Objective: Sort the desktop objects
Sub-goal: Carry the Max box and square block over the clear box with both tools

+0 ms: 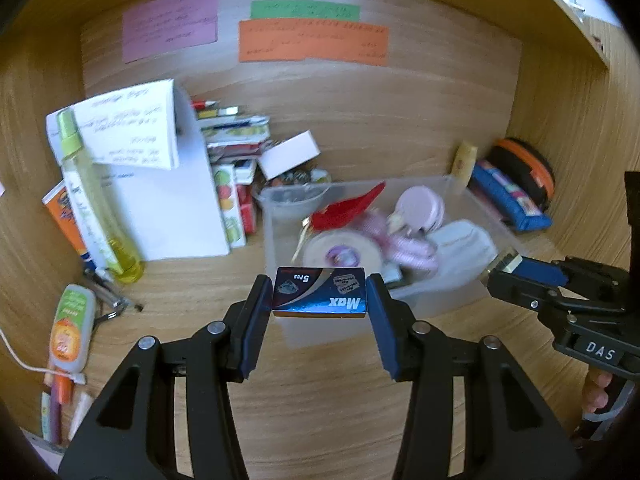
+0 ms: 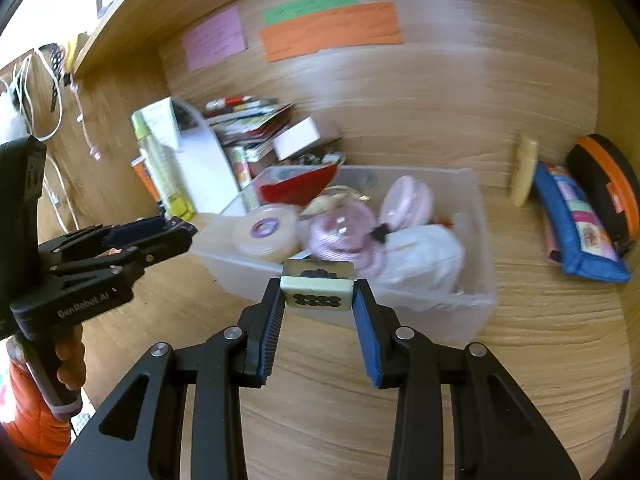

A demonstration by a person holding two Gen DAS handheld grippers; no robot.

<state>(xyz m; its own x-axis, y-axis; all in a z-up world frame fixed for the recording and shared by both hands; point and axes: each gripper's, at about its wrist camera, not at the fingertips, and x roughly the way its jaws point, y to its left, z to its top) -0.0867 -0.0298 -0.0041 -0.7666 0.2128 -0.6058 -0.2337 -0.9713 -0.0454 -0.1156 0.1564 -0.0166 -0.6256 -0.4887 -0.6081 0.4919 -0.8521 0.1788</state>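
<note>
My left gripper [image 1: 319, 295] is shut on a small blue box marked "Max 5 pcs" [image 1: 319, 291], held above the desk just in front of the clear plastic bin [image 1: 448, 294]. My right gripper [image 2: 317, 291] is shut on a pale mahjong tile with black dots [image 2: 317, 290], held at the bin's near wall [image 2: 420, 312]. The bin holds a tape roll [image 2: 267, 233], pink yarn [image 2: 340, 236], a pink round case [image 2: 406, 200], a red piece [image 2: 298, 186] and a white pouch [image 2: 424, 254]. The right gripper also shows in the left wrist view [image 1: 506, 266], and the left gripper in the right wrist view [image 2: 178, 226].
A yellow spray bottle [image 1: 90, 196], white papers [image 1: 168, 196] and stacked booklets [image 1: 236, 136] stand left of the bin. A tube [image 1: 72, 328] and pens lie at the far left. A blue pouch [image 2: 576, 224] and a black-orange case [image 2: 608, 188] lean at the right. Coloured notes [image 1: 312, 40] hang on the back wall.
</note>
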